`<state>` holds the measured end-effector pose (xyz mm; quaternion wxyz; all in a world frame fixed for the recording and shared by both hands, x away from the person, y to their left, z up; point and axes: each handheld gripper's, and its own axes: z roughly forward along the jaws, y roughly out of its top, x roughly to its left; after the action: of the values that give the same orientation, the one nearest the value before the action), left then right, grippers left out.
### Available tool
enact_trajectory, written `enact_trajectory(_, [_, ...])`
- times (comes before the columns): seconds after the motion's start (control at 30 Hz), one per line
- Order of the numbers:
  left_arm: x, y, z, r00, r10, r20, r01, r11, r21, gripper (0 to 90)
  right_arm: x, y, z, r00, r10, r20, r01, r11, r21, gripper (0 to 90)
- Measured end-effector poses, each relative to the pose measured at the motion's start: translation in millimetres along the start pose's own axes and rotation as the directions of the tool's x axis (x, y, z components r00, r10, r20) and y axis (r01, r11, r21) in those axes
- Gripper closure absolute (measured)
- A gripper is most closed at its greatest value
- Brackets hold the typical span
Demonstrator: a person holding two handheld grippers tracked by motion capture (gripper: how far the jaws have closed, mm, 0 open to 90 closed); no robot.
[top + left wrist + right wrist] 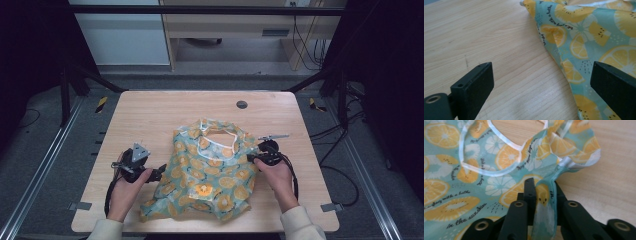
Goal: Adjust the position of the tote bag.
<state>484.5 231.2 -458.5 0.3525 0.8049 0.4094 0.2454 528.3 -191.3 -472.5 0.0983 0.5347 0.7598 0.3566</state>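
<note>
A teal cloth bag printed with orange and lemon slices [210, 167] lies crumpled in the middle of the wooden table [150, 112], its white-trimmed handle opening [218, 140] toward the far side. My right gripper [256, 157] is at the bag's right edge, shut on a pinched fold of the fabric [543, 202]. My left gripper [161, 171] stands open at the bag's left edge. In the left gripper view one jaw is over bare wood and the other over the cloth [584, 45], with nothing between them.
A small dark round grommet [242, 104] sits in the table near its far edge. Bare wood lies left, right and beyond the bag. Black frame posts and cables stand around the table.
</note>
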Motion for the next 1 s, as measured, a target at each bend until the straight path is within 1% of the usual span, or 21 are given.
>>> enact_trajectory(0.03, [0.4,3.0,1.7,1.0000,-0.002,0.009,0.002,1.0000,-0.002,5.2,0.2,0.4,-2.3,0.9998,-0.020,-0.001,0.020,1.000,-0.016,82.5])
enact_trajectory(0.07, [1.5,6.7,3.2,0.9998,0.004,0.017,-0.004,1.0000,0.005,5.8,0.4,1.0,-5.0,0.9990,-0.044,0.000,0.044,0.998,-0.033,83.9])
enact_trajectory(0.17, [6.6,21.0,9.9,0.9984,-0.027,0.050,0.027,0.9996,-0.003,6.9,0.8,2.9,-13.0,0.9945,-0.105,-0.001,0.105,0.992,-0.073,87.2])
enact_trajectory(0.2, [8.4,26.6,13.4,0.9978,-0.031,0.059,0.031,0.9995,-0.005,7.3,1.8,3.5,-15.2,0.9938,-0.111,-0.005,0.110,0.991,-0.076,87.4])
enact_trajectory(0.27, [10.8,39.0,21.4,0.9954,-0.040,0.087,0.040,0.9992,-0.006,7.5,3.6,4.1,-17.9,0.9886,-0.151,-0.002,0.150,0.985,-0.081,87.6])
enact_trajectory(0.33, [13.0,51.2,30.6,0.9924,-0.052,0.111,0.053,0.9986,-0.003,7.6,5.3,4.4,-19.3,0.9827,-0.185,0.014,0.185,0.980,-0.077,87.0])
enact_trajectory(0.4, [14.0,62.8,39.7,0.9922,-0.053,0.112,0.053,0.9986,0.006,7.6,6.6,4.2,-20.4,0.9816,-0.190,0.018,0.191,0.978,-0.078,86.6])
enact_trajectory(0.43, [13.9,68.0,44.2,0.9906,-0.066,0.120,0.065,0.9978,0.011,7.7,6.7,4.0,-20.6,0.9790,-0.203,0.019,0.204,0.976,-0.081,86.6])
enact_trajectory(0.5, [13.4,77.5,51.8,0.9865,-0.072,0.147,0.070,0.9973,0.024,7.7,7.6,3.4,-21.3,0.9768,-0.213,0.027,0.214,0.974,-0.074,86.5])
enact_trajectory(0.53, [12.4,81.6,55.3,0.9870,-0.070,0.145,0.066,0.9973,0.032,7.6,7.3,3.1,-21.4,0.9751,-0.220,0.027,0.222,0.972,-0.075,86.4])
enact_trajectory(0.6, [9.5,88.6,61.6,0.9896,-0.050,0.135,0.042,0.9974,0.057,7.6,7.3,2.8,-21.9,0.9742,-0.224,0.029,0.226,0.971,-0.076,86.2])
enact_trajectory(0.7, [4.8,95.8,71.7,0.9871,-0.053,0.151,0.038,0.9943,0.099,6.7,7.1,2.7,-22.3,0.9743,-0.224,0.025,0.225,0.971,-0.080,85.9])
enact_trajectory(0.73, [3.8,96.9,74.6,0.9880,-0.047,0.147,0.032,0.9941,0.104,6.2,7.1,2.8,-22.3,0.9739,-0.225,0.027,0.227,0.971,-0.081,85.9])
enact_trajectory(0.77, [3.2,97.4,77.2,0.9905,-0.044,0.130,0.029,0.9932,0.112,6.2,7.3,2.8,-22.2,0.9735,-0.227,0.026,0.229,0.970,-0.083,85.8])
enact_trajectory(0.8, [2.4,97.0,79.9,0.9922,-0.042,0.118,0.027,0.9923,0.121,6.2,7.5,2.8,-21.9,0.9724,-0.232,0.026,0.233,0.969,-0.084,85.8])
enact_trajectory(0.83, [2.2,96.0,82.2,0.9926,-0.039,0.115,0.023,0.9911,0.131,6.2,8.3,2.8,-21.9,0.9730,-0.229,0.027,0.231,0.969,-0.083,85.6])
enact_trajectory(0.93, [1.7,89.5,86.5,0.9910,-0.053,0.123,0.034,0.9877,0.152,5.9,9.2,3.3,-22.4,0.9733,-0.228,0.025,0.230,0.969,-0.088,85.6])
enact_trajectory(0.97, [1.2,86.6,87.4,0.9906,-0.053,0.126,0.033,0.9874,0.155,5.9,8.8,3.5,-22.8,0.9720,-0.234,0.025,0.235,0.968,-0.089,85.5])
enact_trajectory(1.0, [1.1,83.8,87.9,0.9901,-0.055,0.129,0.034,0.9864,0.161,5.9,9.0,3.6,-23.1,0.9730,-0.229,0.024,0.231,0.969,-0.093,85.5])
